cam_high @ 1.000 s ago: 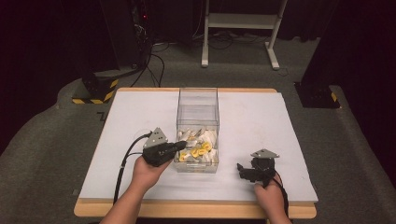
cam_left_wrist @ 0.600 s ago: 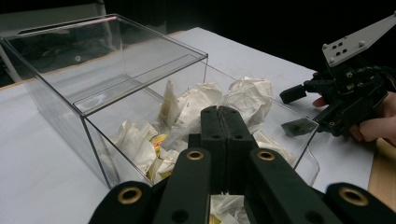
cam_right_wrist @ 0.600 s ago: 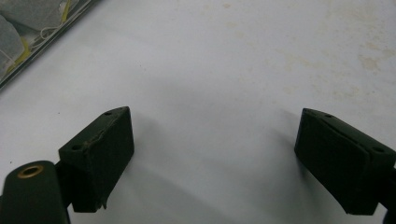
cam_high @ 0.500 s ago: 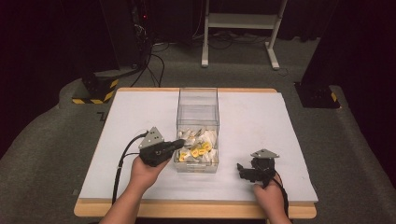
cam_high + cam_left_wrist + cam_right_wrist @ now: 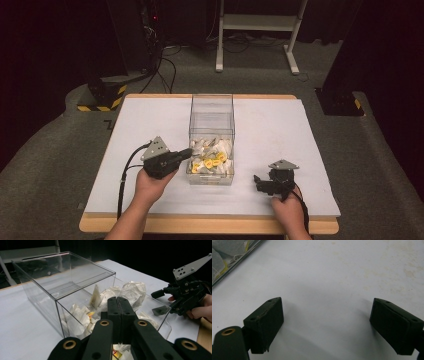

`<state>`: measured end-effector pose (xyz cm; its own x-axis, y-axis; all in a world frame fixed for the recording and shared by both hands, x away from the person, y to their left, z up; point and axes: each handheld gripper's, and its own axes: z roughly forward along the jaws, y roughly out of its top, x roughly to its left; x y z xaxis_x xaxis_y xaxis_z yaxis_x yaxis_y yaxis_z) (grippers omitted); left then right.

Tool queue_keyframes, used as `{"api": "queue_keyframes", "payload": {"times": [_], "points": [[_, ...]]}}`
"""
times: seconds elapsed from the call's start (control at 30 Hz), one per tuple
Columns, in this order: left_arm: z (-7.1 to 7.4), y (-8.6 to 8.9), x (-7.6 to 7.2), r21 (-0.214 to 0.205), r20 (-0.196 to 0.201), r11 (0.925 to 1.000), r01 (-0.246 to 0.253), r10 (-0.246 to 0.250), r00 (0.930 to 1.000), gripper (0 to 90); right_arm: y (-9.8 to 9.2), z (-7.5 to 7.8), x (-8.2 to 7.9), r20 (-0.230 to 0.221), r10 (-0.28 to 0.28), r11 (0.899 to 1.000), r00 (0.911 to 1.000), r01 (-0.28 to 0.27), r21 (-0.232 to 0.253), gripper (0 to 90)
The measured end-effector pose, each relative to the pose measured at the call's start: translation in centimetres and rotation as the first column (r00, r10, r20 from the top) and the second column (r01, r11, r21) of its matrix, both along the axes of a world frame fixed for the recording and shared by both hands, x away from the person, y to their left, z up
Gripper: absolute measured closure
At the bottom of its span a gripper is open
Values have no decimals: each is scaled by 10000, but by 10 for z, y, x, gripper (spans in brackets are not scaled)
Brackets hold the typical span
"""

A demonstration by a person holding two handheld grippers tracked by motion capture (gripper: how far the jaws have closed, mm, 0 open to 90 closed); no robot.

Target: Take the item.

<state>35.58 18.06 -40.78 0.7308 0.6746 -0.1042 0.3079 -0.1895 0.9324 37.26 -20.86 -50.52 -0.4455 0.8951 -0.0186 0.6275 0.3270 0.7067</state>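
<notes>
The left gripper (image 5: 186, 153) has edged rightward since a second ago, its jaws pressed together with nothing between them, tips at the near-left wall of the clear plastic box (image 5: 212, 134). At near right, the right gripper (image 5: 258, 181) rests low over the white table cover (image 5: 310, 150), jaws spread wide. The box stands mid-table, white paper packets (image 5: 212, 157) with yellow tags heaped in its near half.
</notes>
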Motion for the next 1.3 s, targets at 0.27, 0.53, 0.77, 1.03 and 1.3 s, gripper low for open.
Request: {"api": "queue_keyframes", "payload": {"times": [0.27, 0.53, 0.77, 1.03, 1.3], "points": [[-3, 12, -1, -150, -34, 9998, -146, 146, 9999, 896, 0, 0, 0, 20, 19, 10000, 10000, -19, -14, 116], [-7, 27, -2, -287, -76, 9990, -344, 342, 9994, 896, 0, 0, 0, 6, -5, 10000, 10000, 5, 0, 117], [-11, 39, -2, -179, -113, 9984, -528, 526, 9986, 896, 0, 0, 0, -7, 3, 10000, 10000, -3, 5, 116], [-14, 57, -5, -124, -180, 9957, -921, 918, 9956, 896, 0, 0, 0, -13, 8, 10000, 10000, -8, 16, 116], [-15, 76, -5, -163, -200, 9904, -1370, 1367, 9904, 896, 0, 0, 0, -12, 6, 10000, 10000, -6, 19, 117]]}}
